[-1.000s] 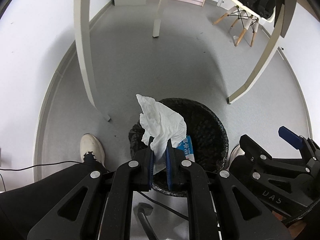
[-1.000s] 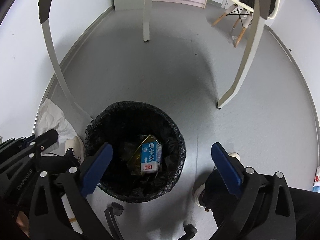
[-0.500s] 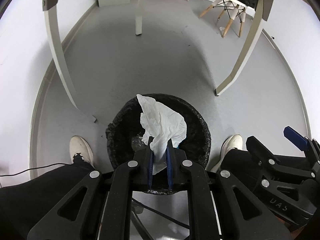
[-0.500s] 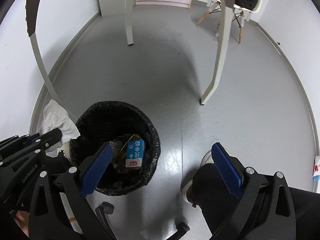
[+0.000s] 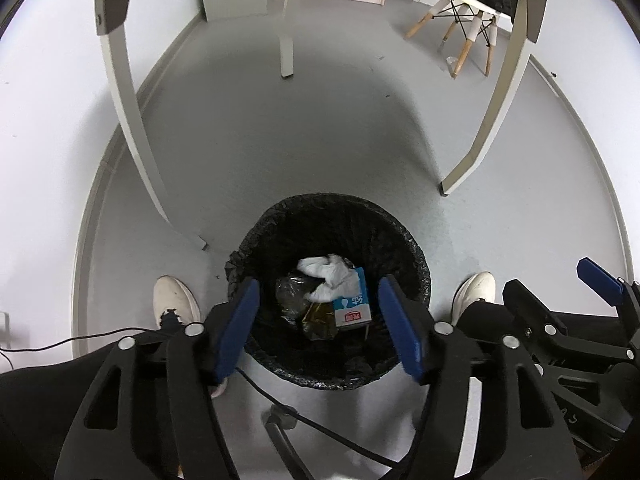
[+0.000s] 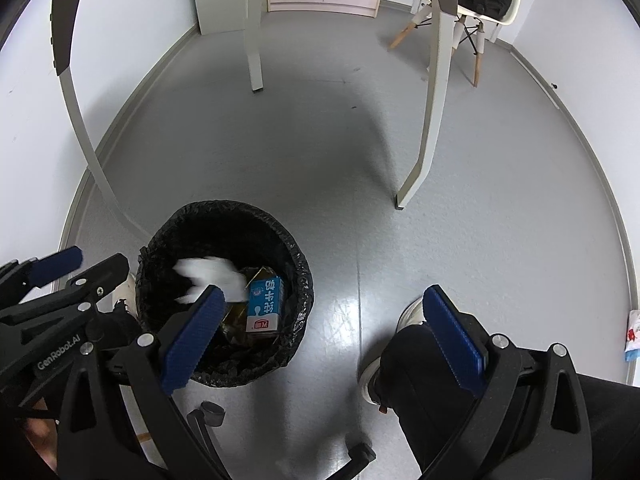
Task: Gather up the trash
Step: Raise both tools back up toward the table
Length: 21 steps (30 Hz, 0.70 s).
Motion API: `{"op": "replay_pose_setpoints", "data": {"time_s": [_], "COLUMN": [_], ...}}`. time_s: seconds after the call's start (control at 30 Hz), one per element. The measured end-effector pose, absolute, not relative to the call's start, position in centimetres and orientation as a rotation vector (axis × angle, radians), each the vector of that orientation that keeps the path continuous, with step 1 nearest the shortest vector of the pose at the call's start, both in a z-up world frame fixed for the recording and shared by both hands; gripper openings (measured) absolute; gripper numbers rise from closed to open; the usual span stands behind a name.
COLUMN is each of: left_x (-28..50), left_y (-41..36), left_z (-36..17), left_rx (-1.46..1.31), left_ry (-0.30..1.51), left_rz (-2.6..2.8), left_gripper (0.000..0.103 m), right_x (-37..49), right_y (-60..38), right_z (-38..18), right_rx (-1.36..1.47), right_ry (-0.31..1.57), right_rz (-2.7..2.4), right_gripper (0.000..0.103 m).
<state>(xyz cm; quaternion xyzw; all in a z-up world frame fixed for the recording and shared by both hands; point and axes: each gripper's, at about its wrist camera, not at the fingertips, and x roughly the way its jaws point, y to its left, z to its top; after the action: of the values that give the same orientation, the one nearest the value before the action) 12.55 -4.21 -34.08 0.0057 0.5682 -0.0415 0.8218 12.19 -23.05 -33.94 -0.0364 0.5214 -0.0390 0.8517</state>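
Gaping wide, left gripper (image 5: 320,328) jaws empty, tissue (image 5: 326,270) in bin (image 5: 416,256)

"GenRobot.AI" on left tongs (image 6: 52,280)

left tongs (image 5: 318,326): black frame, blue pads, silver screws | trousers (image 6: 520,420): apparently black | shoes (image 5: 176,300): white

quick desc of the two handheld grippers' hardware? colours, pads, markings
Both the left gripper and the right gripper are matte black plastic linkages with silver screws or rivets at the joints. Each finger ends in a flat blue ribbed pad. White "GenRobot.AI" lettering marks the left gripper's body. A thin black cable trails below.
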Motion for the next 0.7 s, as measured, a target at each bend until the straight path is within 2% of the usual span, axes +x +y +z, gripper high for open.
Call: {"op": "replay_pose_setpoints", "data": {"time_s": [0.07, 0.2, 0.27, 0.7], "left_x": [12.2, 11.5, 11.0, 7.0], "left_y": [-4.1, -3.4, -3.0, -0.3], "left_z": [-33.5, -32.1, -31.1, -23.6], "left_rx": [0.017, 0.015, 0.003, -0.043], "left_ry": [1.198, 1.168, 1.145, 1.023], "left_rz": [-0.080, -0.060, -0.053, -0.044], "left_gripper": [0.075, 0.086, 0.095, 0.097], "right_x": [12.1, 11.7, 11.3, 7.3], "right_y": [-23.1, -22.9, -23.1, -23.3], "right_z": [-33.8, -33.1, -32.4, -26.2], "right_rx": [-0.079, -0.072, -0.056, -0.044], "right_ry": [1.095, 1.092, 1.086, 0.973], "right_rz": [-0.079, -0.070, -0.068, -0.066], "right_gripper": [0.095, 0.095, 0.095, 0.095]}}
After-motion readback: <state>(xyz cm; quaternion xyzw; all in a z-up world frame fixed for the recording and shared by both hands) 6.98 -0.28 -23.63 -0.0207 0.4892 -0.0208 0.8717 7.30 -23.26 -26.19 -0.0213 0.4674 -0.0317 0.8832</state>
